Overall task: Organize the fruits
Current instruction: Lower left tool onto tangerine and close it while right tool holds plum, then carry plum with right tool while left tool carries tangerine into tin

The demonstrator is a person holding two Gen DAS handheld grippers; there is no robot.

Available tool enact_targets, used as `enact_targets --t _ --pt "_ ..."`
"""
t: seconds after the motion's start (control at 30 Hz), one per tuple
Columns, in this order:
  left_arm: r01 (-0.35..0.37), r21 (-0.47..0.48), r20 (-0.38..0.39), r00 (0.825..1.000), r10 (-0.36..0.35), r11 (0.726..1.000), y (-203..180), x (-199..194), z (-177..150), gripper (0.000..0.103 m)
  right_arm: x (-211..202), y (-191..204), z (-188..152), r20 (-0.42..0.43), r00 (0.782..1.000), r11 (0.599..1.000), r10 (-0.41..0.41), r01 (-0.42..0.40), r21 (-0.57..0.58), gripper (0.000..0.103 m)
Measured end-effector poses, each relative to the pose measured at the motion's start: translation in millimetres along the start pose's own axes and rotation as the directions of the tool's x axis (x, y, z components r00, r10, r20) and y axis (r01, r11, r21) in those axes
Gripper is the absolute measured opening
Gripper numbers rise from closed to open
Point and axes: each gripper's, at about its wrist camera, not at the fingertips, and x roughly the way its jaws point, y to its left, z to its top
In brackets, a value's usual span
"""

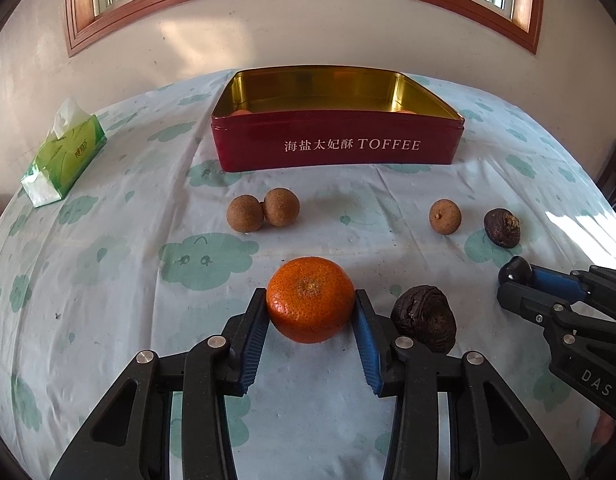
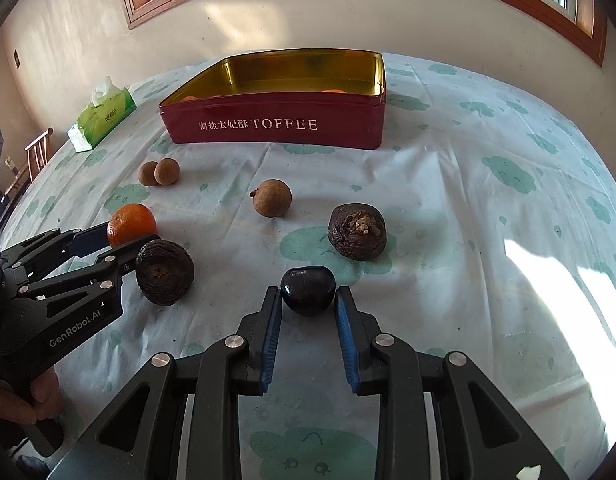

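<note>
Left wrist view. The left claw (image 1: 310, 300) is narrowed onto an orange (image 1: 310, 298), its ribbed blue pads (image 1: 252, 340) pressed against the fruit's two sides; the orange has a pebbled, glossy skin and a flattened round shape and rests on the table (image 1: 108, 280), which is draped in a thin white cloth printed with green clouds. The red toffee tin (image 1: 336, 140), rectangular with a shiny gold lining, stands well beyond the orange. Between tin and orange lie three rough tan round fruits (image 1: 245, 213), two of them touching. A wrinkled dark fruit (image 1: 424, 318) sits just right of the orange, another farther right. Left of the tin lies a green tissue pack (image 1: 64, 152).

Right wrist view. The right claw (image 2: 307, 294) is nearly closed, pinching a small smooth, glossy dark plum (image 2: 307, 290) between its pads, on the cloth well in front of the tin. The orange shows to the left of the plum, in the left claw's grip.
</note>
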Motion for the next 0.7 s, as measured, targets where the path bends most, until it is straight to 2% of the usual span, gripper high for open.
enact_targets --t 0.7 --pt "-0.007 -0.032 -0.011 1.000 0.007 0.999 7.9 -2.2 -0.6 0.042 1.5 0.9 1.9 -0.008 1.000 1.000 -0.014 0.014 -0.016 0.026"
